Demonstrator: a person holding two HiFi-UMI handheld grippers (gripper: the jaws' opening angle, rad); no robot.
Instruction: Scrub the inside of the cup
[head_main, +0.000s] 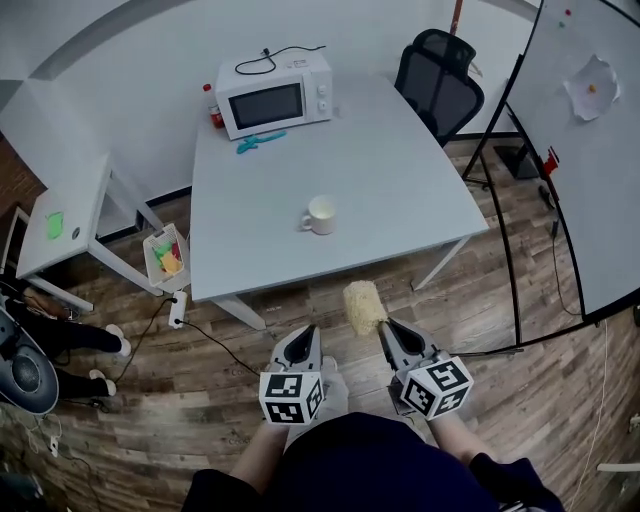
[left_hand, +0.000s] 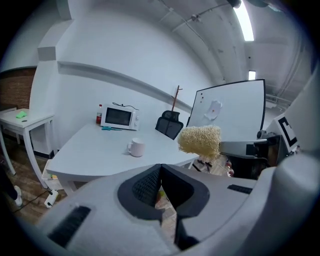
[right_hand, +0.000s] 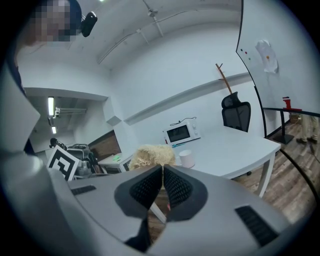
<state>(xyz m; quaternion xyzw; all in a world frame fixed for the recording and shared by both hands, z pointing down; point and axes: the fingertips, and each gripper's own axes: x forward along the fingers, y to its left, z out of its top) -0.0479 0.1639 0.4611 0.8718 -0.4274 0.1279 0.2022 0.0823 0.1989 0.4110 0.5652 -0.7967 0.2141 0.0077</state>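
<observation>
Hiding the near end of the scrubber (head_main: 363, 307), right gripper (head_main: 385, 326) fingers clamp it. Left gripper (head_main: 308, 334) fingers together, empty. Well ahead of both: cup (head_main: 321, 214) on desk (head_main: 400, 170), interior unclear.

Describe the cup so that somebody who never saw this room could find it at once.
Find the large pale grey table with a white microwave oven at its far corner. Near the middle of the tabletop stands a small white ceramic cup with a side handle. It stands alone, upright and open-topped, apart from the oven and the turquoise tool beside it.
</observation>
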